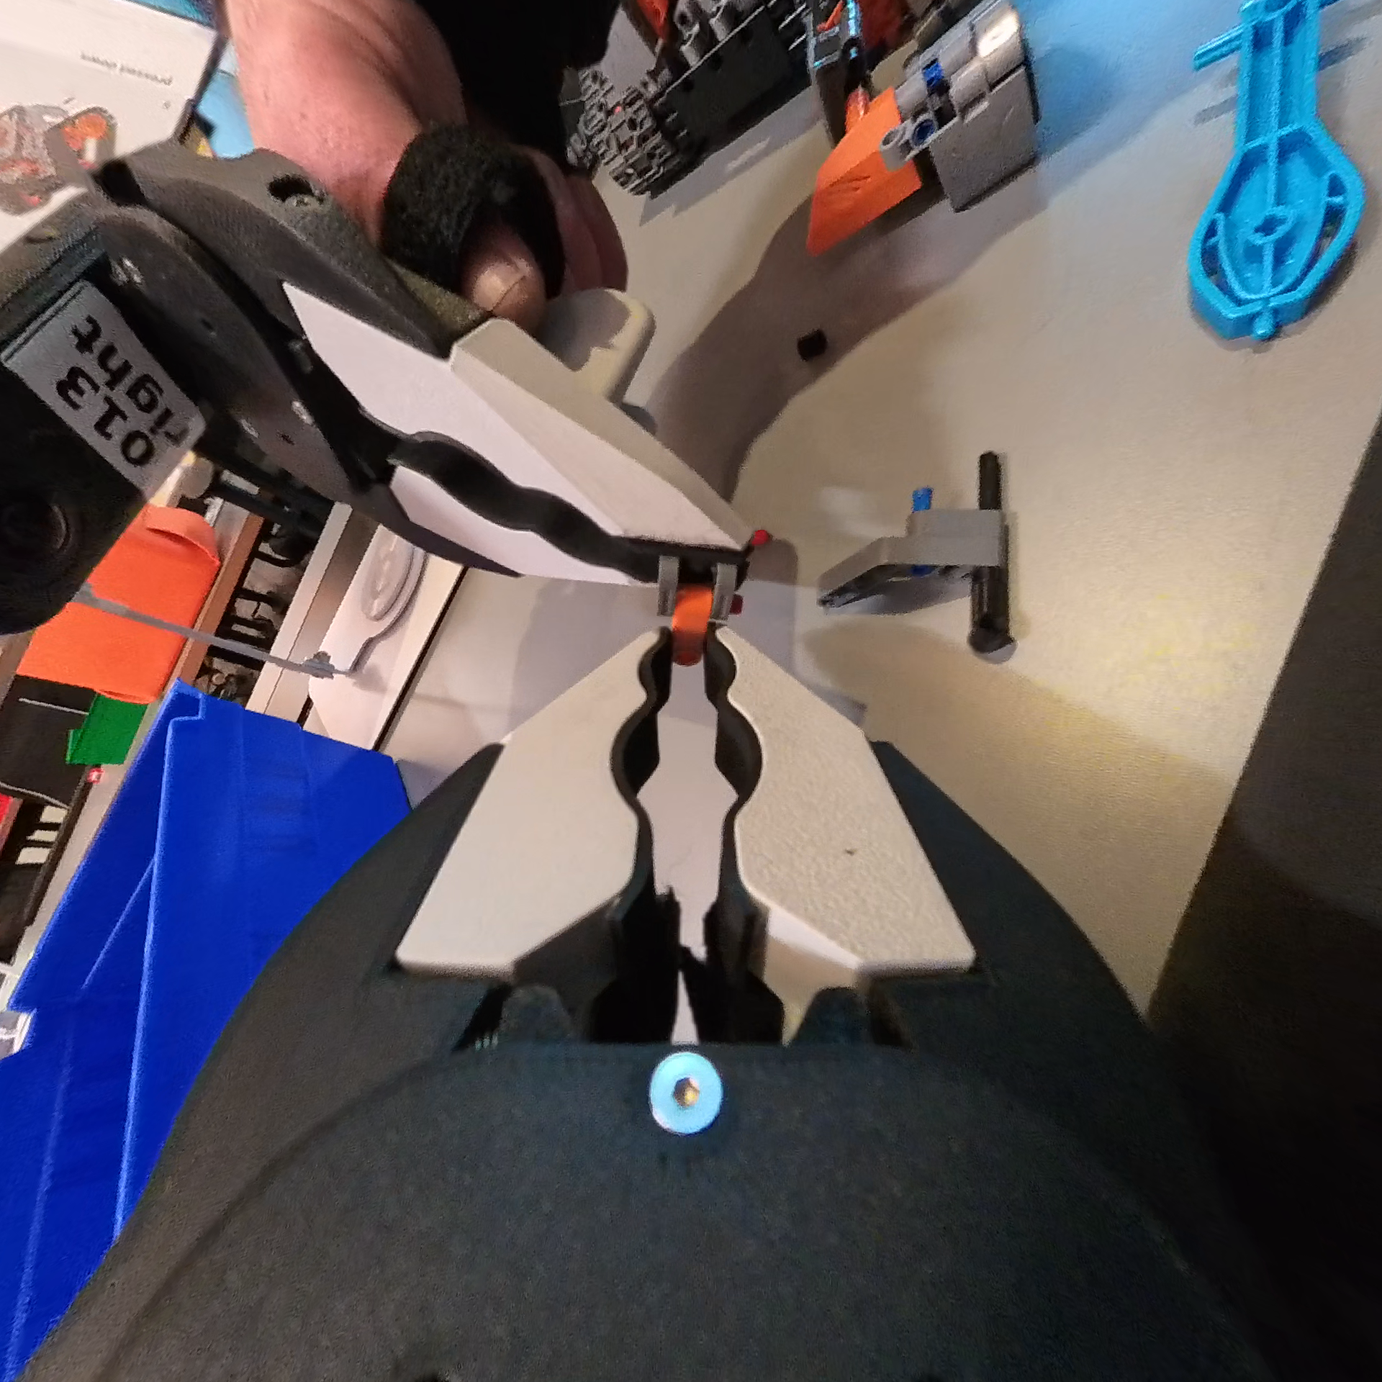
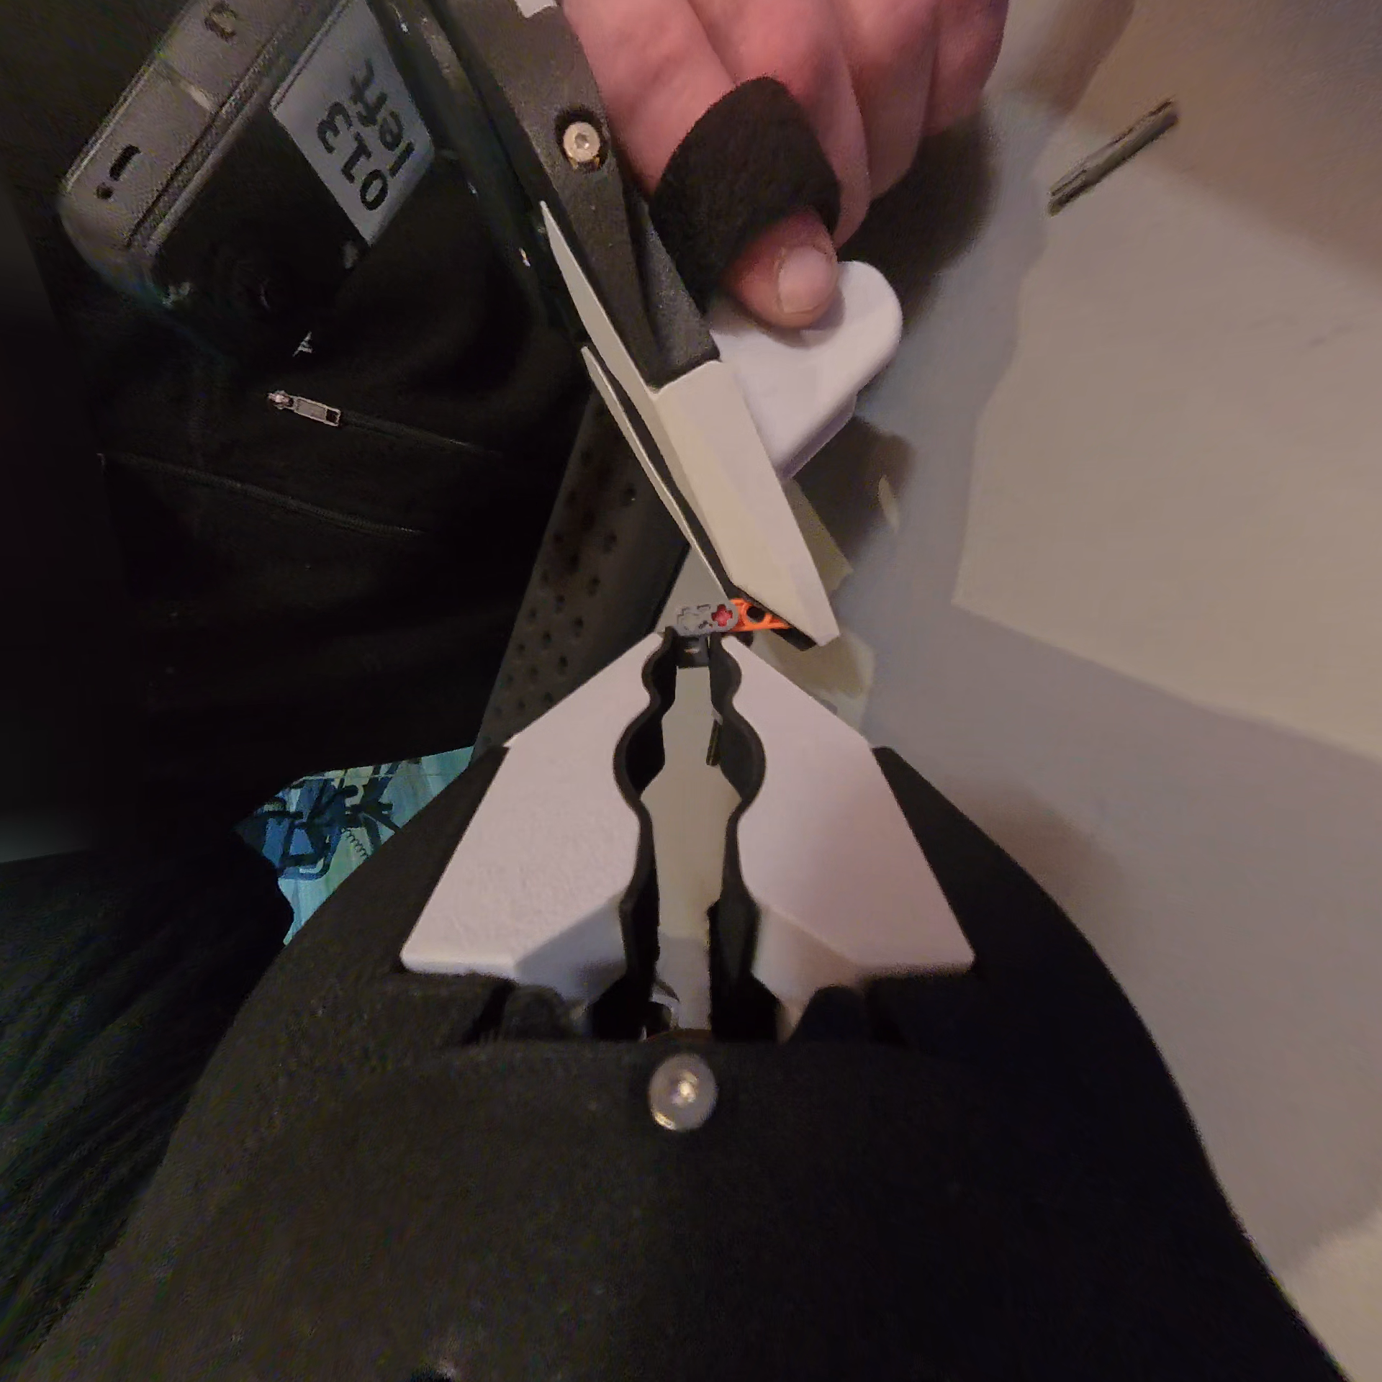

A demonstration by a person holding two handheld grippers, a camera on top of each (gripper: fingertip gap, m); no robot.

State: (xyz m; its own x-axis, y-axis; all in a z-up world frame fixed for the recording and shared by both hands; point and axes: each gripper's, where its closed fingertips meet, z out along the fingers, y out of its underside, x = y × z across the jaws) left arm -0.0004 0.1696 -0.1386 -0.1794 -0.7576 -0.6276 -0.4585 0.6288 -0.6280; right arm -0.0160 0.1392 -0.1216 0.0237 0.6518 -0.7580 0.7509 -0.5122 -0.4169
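left wrist view: our left gripper (image 1: pixel 686 649) pinches the small orange plastic beam piece (image 1: pixel 688 627) at its very tips, the jaws drawn narrow around it, clear above the pale tabletop (image 1: pixel 1084 748). the right gripper (image 1: pixel 699 572) meets it head-on, holding two small grey connector pieces with red pins (image 1: pixel 695 587) that straddle the orange piece; we judge this tip-to-tip hold lets the parts line up. beside them lie a grey angled part on a black axle (image 1: pixel 935 557), a bright blue plastic tool (image 1: pixel 1264 217) and a blue bin (image 1: pixel 187 860).

right wrist view: our right gripper (image 2: pixel 692 647) is nearly closed on a dark stub under the grey pieces (image 2: pixel 699 618); the orange piece (image 2: pixel 759 619) is nipped by the left gripper (image 2: pixel 785 628) coming down from above.
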